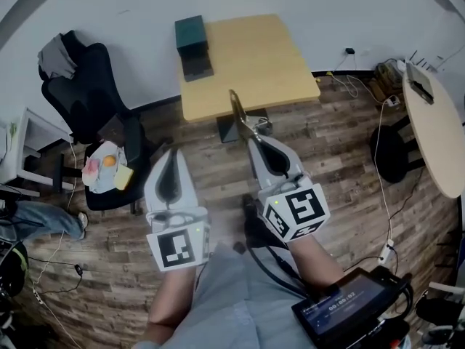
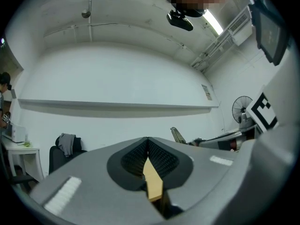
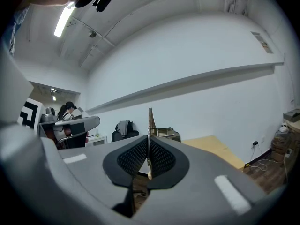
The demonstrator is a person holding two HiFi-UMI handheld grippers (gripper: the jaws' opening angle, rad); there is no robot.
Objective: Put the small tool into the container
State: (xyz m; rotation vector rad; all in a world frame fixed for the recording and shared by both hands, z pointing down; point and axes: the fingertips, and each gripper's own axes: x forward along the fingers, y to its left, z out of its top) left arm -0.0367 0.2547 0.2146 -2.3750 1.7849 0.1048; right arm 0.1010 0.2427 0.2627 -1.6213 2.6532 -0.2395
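A thin metal tool (image 1: 239, 116) sticks out past the tips of my right gripper (image 1: 251, 139), which is shut on it above the wooden floor, in front of the tan table (image 1: 254, 57). In the right gripper view the tool (image 3: 150, 121) stands upright as a narrow blade between the pressed pads. A dark green container (image 1: 191, 31) rests on a dark grey box (image 1: 197, 65) at the table's left side. My left gripper (image 1: 174, 153) hovers to the left, shut, with nothing in it. From the left gripper view the tool (image 2: 177, 135) shows at the right.
A black office chair (image 1: 91, 86) with clothes on it stands left of the table. A stool with small items (image 1: 106, 169) is near it. A round white table (image 1: 436, 129) and floor cables (image 1: 381, 187) lie to the right. A tablet (image 1: 349, 315) hangs at the person's waist.
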